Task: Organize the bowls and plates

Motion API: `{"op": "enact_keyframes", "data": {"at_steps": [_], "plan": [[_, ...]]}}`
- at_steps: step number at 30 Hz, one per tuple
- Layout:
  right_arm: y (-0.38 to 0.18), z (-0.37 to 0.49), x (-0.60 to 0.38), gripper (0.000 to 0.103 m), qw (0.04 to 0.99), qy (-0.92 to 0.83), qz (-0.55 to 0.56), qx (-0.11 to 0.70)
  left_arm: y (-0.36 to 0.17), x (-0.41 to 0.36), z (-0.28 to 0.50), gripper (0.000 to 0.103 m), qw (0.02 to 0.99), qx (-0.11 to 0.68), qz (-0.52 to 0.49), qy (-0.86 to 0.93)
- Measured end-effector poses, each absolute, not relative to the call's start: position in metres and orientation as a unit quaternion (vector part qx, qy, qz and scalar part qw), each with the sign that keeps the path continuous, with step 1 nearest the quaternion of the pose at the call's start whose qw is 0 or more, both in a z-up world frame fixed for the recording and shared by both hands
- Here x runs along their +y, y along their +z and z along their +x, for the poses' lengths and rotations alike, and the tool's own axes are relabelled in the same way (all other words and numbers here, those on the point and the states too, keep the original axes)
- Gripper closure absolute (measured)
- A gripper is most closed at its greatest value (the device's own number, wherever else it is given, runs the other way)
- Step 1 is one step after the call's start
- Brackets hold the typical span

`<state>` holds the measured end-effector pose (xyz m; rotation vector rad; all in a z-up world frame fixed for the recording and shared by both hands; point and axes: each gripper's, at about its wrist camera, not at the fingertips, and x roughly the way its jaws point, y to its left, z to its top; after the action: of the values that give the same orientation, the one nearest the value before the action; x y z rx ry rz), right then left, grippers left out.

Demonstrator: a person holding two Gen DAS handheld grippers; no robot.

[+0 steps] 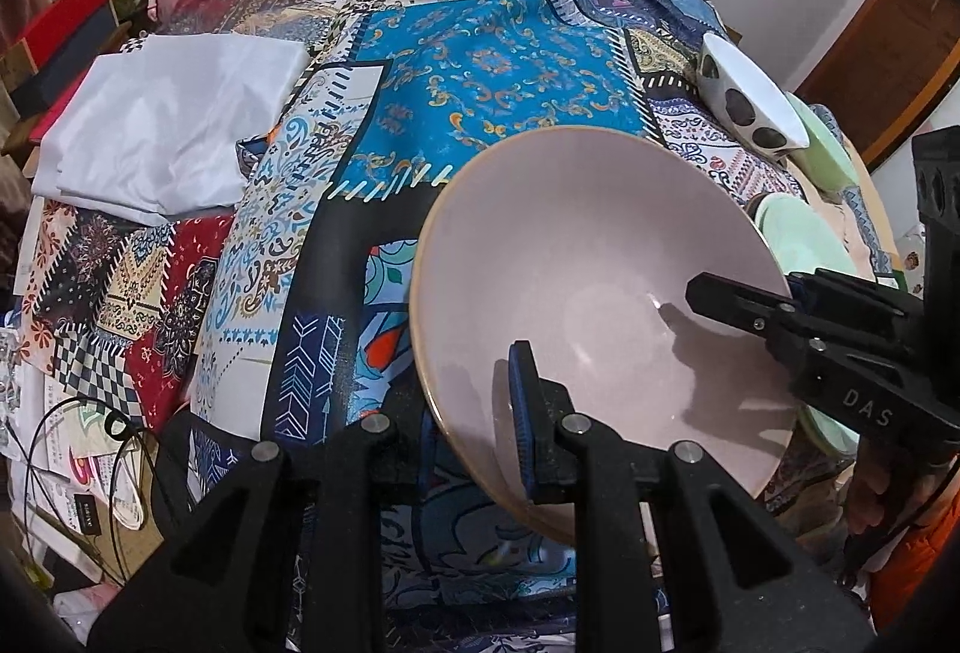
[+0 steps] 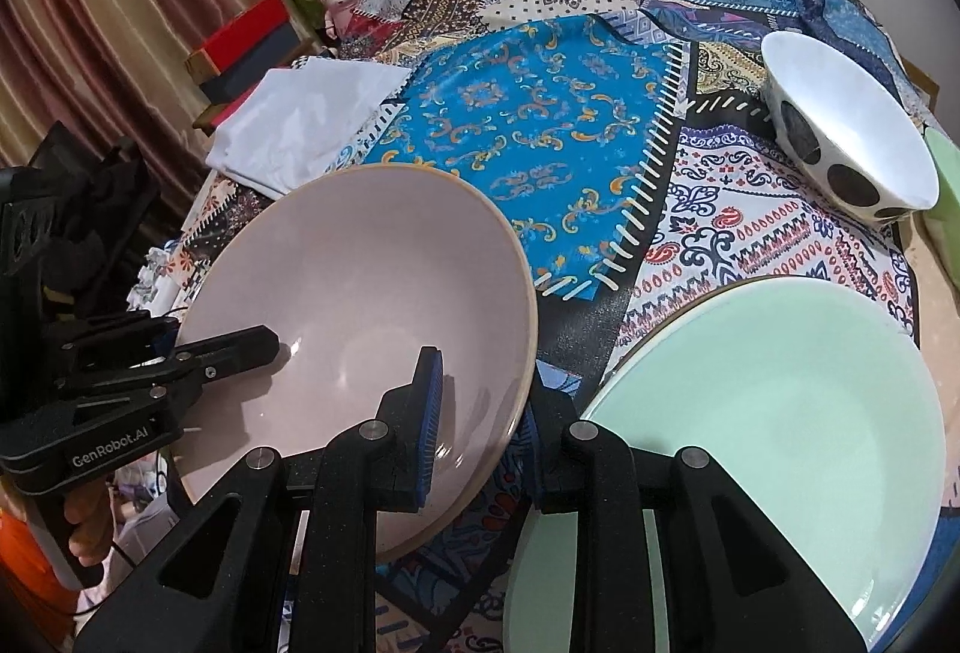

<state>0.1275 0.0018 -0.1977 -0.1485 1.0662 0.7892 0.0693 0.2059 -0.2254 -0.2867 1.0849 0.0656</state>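
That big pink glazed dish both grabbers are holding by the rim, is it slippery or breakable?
Probably both. The wide pink glazed dish shines with highlights, so its surface looks slick. It looks like rigid ceramic, likely to chip if dropped. The left gripper and the right gripper each pinch only a thin edge, so it may tilt between them.

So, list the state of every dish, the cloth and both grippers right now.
pink bowl: empty, tilted, rim gripped on two sides
left gripper: shut on the pink bowl's rim
right gripper: shut on the pink bowl's rim
green plate: empty, lying flat on the tablecloth
spotted bowl: empty, tipped towards its side
white cloth: folded, lying on the table
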Motion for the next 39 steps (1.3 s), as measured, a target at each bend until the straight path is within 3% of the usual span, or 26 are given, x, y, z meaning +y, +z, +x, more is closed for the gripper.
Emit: {"op": "enact_keyframes", "data": {"at_steps": [12, 18, 29, 33, 39], "plan": [[-0.185, 0.129, -0.008, 0.079, 0.795, 0.359, -0.059, 0.485, -0.207, 0.206, 0.062, 0.083, 0.858, 0.496, -0.126, 0.049], [-0.165, 0.124, -0.023, 0.078, 0.808, 0.364, -0.045, 0.462, -0.177, 0.206, 0.057, 0.076, 0.873, 0.469, -0.124, 0.059], [-0.115, 0.118, -0.061, 0.071, 0.845, 0.355, -0.031, 0.399, -0.113, 0.164, 0.054, 0.044, 0.914, 0.393, -0.087, 0.049], [-0.098, 0.121, -0.082, 0.067, 0.858, 0.347, -0.024, 0.378, -0.096, 0.141, 0.062, 0.040, 0.922, 0.379, -0.072, 0.038], [-0.078, 0.130, -0.113, 0.060, 0.879, 0.324, -0.020, 0.350, -0.078, 0.116, 0.084, 0.022, 0.928, 0.367, -0.070, 0.021]]}}
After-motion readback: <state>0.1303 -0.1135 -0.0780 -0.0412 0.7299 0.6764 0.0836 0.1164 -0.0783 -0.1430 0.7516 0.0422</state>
